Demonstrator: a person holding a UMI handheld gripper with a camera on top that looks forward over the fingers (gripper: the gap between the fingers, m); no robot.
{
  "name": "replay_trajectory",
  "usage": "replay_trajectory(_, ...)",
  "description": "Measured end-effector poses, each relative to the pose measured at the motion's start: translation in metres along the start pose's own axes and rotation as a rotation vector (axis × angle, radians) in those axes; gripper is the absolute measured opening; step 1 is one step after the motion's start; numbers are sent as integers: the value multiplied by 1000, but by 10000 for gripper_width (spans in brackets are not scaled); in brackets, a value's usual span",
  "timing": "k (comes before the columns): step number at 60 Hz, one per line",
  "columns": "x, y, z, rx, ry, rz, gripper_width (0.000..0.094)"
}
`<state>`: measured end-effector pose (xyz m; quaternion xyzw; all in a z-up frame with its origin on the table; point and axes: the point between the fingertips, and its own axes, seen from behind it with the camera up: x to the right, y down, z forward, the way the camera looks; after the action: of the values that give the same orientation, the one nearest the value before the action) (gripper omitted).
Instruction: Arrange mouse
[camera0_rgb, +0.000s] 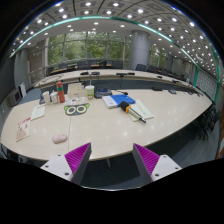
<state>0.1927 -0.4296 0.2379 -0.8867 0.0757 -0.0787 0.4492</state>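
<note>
Hand-held gripper (111, 163), magenta-padded fingers wide apart, holding nothing, above the broad beige desk (150, 118); no mouse identifiable among small distant items far ahead, so risk is approaching the wrong object.

Mouse: not identifiable; items on bench (150, 125) too small to tell apart. Small containers (52, 96) at far left of bench: type and labels unreadable. Blue flat item (121, 101) mid-bench: identity unclear. Round dark object (76, 110): too small to name. Fingers (82, 156): only tips with magenta pads visible, bases cut off by lower edge. Bench near edge hidden behind fingers.
</note>
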Motion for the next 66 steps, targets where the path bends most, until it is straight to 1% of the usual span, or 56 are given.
replay_trajectory(10, -63, 32, 22, -5, -89, -12, 847)
replay_trajectory(22, -183, 78, 77, 3, -219, -31, 845)
replay_trajectory(26, -221, 85, 98, 24, -249, -41, 846)
replay_trajectory(33, -277, 95, 141, 45, -264, -52, 842)
replay_trajectory(42, -326, 98, 188, 44, -281, -39, 841)
replay_trajectory(53, -358, 91, 227, 25, -292, -12, 837)
replay_trajectory(59, -363, 84, 243, 24, -262, -35, 833)
replay_trajectory(66, -372, 77, 261, 13, -251, -49, 833)
